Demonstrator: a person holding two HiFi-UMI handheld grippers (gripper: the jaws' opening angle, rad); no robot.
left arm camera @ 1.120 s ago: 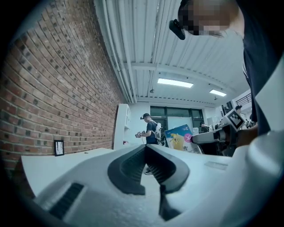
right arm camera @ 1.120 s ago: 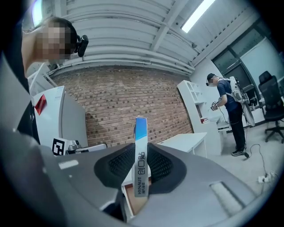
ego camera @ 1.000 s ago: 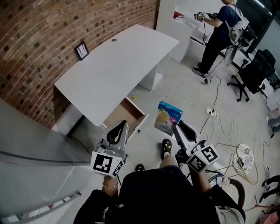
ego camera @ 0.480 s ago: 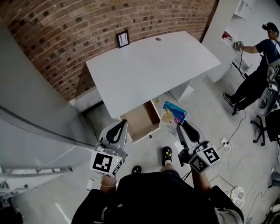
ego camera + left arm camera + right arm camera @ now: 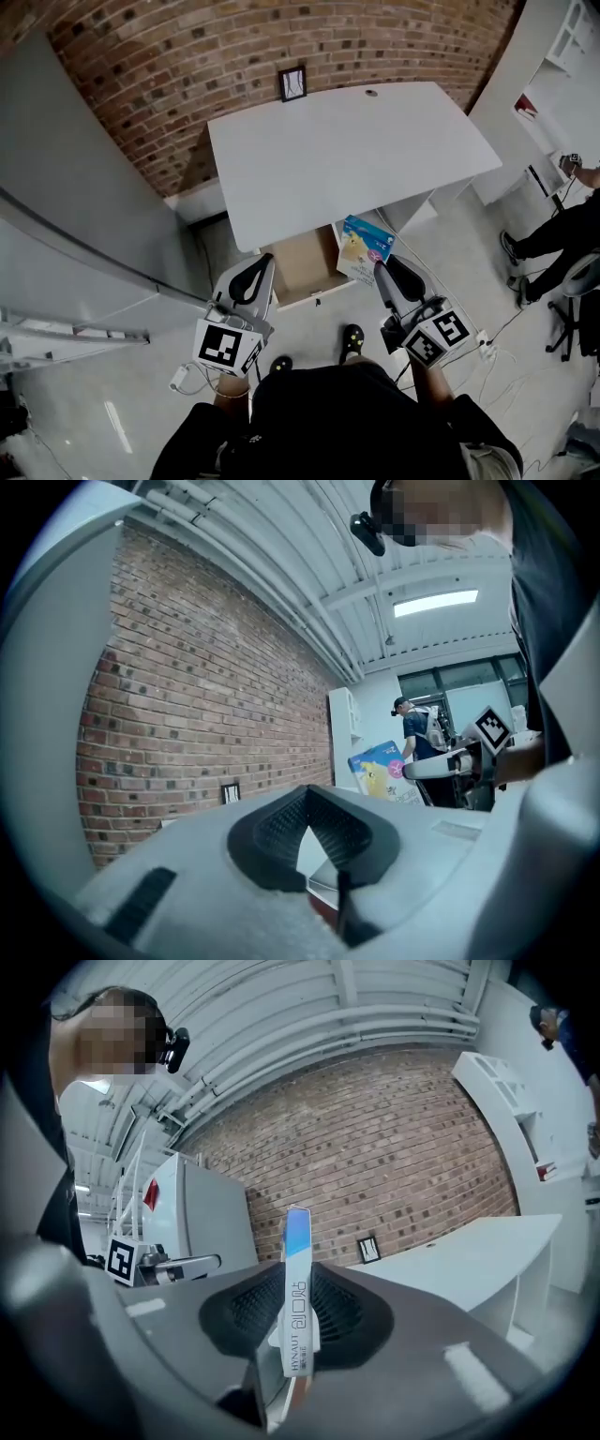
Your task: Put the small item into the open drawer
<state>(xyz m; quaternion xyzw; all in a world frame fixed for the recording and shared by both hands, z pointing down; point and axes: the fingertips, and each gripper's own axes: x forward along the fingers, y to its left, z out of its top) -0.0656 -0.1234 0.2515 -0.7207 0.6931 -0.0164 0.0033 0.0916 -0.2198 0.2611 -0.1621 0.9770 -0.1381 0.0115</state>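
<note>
A small flat blue-and-yellow box (image 5: 365, 247) is clamped in my right gripper (image 5: 381, 272), just right of the open drawer (image 5: 300, 263) under the white desk (image 5: 347, 155). In the right gripper view the box (image 5: 297, 1299) stands edge-on between the pads, pressed from both sides. My left gripper (image 5: 263, 266) hovers over the drawer's left front corner, shut and holding nothing. In the left gripper view the pads (image 5: 281, 829) meet, with the box (image 5: 379, 771) and right gripper (image 5: 452, 765) off to the right. The drawer's wooden bottom shows nothing inside.
A brick wall (image 5: 216, 56) with a small framed picture (image 5: 292, 82) backs the desk. A tall grey cabinet (image 5: 75, 216) stands at the left, a ladder (image 5: 66, 333) below it. Cables and a power strip (image 5: 484, 341) lie at the right, near another person (image 5: 558, 230).
The view has swung round, so the desk and drawer now lie straight ahead and closer. The box stays clamped in my right gripper; the left gripper stays shut.
</note>
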